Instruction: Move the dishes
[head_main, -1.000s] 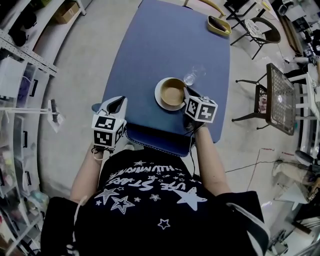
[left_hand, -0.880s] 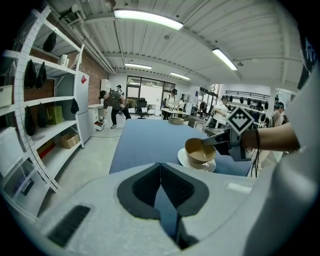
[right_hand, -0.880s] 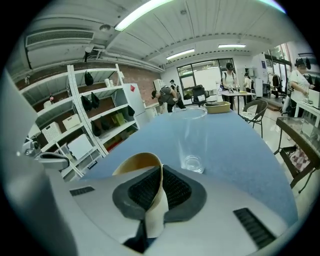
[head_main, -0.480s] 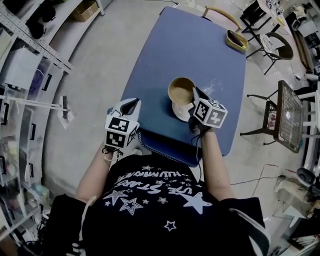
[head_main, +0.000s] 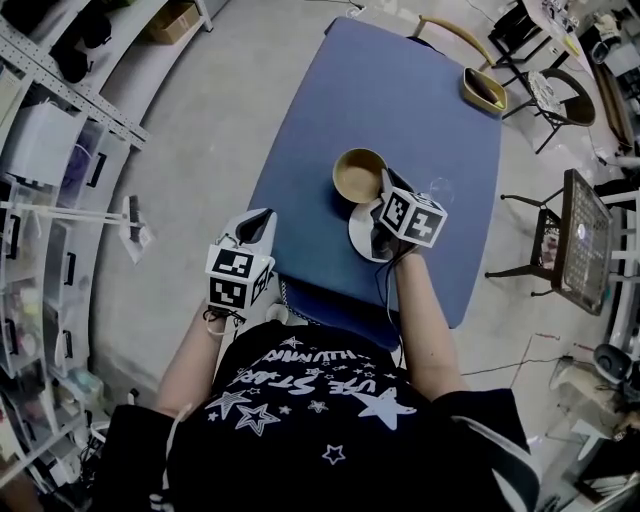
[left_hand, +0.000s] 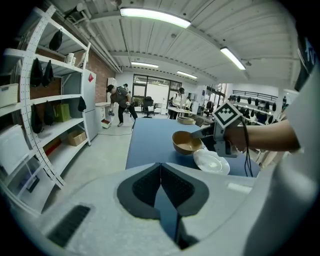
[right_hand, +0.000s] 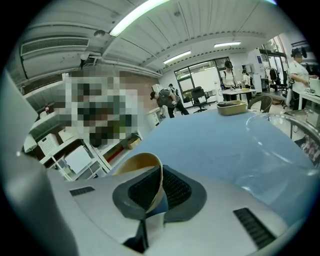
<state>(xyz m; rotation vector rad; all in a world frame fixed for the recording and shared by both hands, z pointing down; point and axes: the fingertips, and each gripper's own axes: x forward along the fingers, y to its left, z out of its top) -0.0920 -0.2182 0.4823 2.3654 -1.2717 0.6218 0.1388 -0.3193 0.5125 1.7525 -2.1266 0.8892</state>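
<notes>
A tan bowl (head_main: 358, 173) is beyond the white plate (head_main: 363, 232) on the blue table (head_main: 400, 90), off the plate and to its far left. My right gripper (head_main: 384, 184) is shut on the bowl's near rim, and the rim (right_hand: 150, 175) runs between its pads. The left gripper view shows the bowl (left_hand: 186, 142), the bare plate (left_hand: 211, 161) and the right gripper (left_hand: 201, 133) side by side. My left gripper (head_main: 256, 228) hangs off the table's near-left edge, shut with nothing in it (left_hand: 160, 171).
A clear glass (head_main: 437, 188) stands just right of the plate, close to my right gripper, and shows again (right_hand: 282, 132) in the right gripper view. A yellowish tray (head_main: 483, 88) sits at the far right corner. Chairs (head_main: 548, 95) and shelving (head_main: 60, 120) flank the table.
My right gripper has carried the bowl off the plate, away and to the left, leaving the plate bare. The left gripper has drifted slightly.
</notes>
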